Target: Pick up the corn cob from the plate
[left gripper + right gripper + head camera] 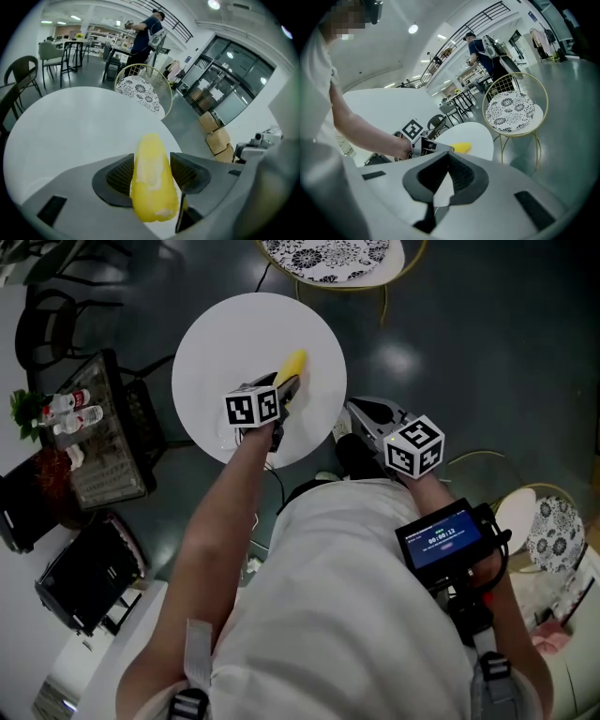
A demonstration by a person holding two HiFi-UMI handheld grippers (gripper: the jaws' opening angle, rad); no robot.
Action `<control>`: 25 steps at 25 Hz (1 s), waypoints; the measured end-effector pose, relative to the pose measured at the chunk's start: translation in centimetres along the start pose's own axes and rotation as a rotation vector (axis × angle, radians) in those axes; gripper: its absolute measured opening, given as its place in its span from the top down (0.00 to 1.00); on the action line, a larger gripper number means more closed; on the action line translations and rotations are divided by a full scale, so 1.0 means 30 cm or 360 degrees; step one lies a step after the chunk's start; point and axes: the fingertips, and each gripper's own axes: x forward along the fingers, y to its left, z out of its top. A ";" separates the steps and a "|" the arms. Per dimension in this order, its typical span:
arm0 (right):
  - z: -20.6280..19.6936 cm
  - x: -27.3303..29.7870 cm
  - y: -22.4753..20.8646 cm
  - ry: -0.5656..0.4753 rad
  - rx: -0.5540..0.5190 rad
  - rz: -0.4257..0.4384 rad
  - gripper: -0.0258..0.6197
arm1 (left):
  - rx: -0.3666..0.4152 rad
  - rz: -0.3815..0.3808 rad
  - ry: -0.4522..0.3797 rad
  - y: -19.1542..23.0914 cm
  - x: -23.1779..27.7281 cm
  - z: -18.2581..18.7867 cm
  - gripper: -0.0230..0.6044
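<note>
The yellow corn cob [293, 362] is held over the round white table [225, 343], and my left gripper [286, 390] is shut on it. In the left gripper view the cob [152, 183] fills the gap and both dark pads [119, 176] press its sides, its tip pointing away over the table [70, 122]. I cannot make out a plate against the white tabletop. My right gripper [361, 413] hangs off the table's near right edge. Its jaws meet with nothing between them [449, 154]. From there the cob [461, 147] shows beyond the left gripper.
A gold wire chair with a patterned cushion [328, 254] stands past the table's far side. Black chairs [56, 324] and a rack with bottles [84, 427] lie to the left. A person in blue [145, 30] stands far off. Cardboard boxes [215, 133] sit by the glass wall.
</note>
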 end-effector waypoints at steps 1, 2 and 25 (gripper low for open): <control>-0.003 -0.001 0.000 0.0004 0.0002 -0.0002 0.95 | 0.0071 0.0033 0.0008 0.000 0.004 -0.001 0.56; -0.005 -0.003 -0.001 0.0007 0.0004 -0.0004 0.95 | 0.0148 0.0065 0.0024 -0.003 0.010 -0.006 0.56; -0.004 0.012 0.012 0.0053 -0.0011 0.0017 0.95 | 0.0604 0.0264 0.0397 0.022 0.044 -0.120 0.56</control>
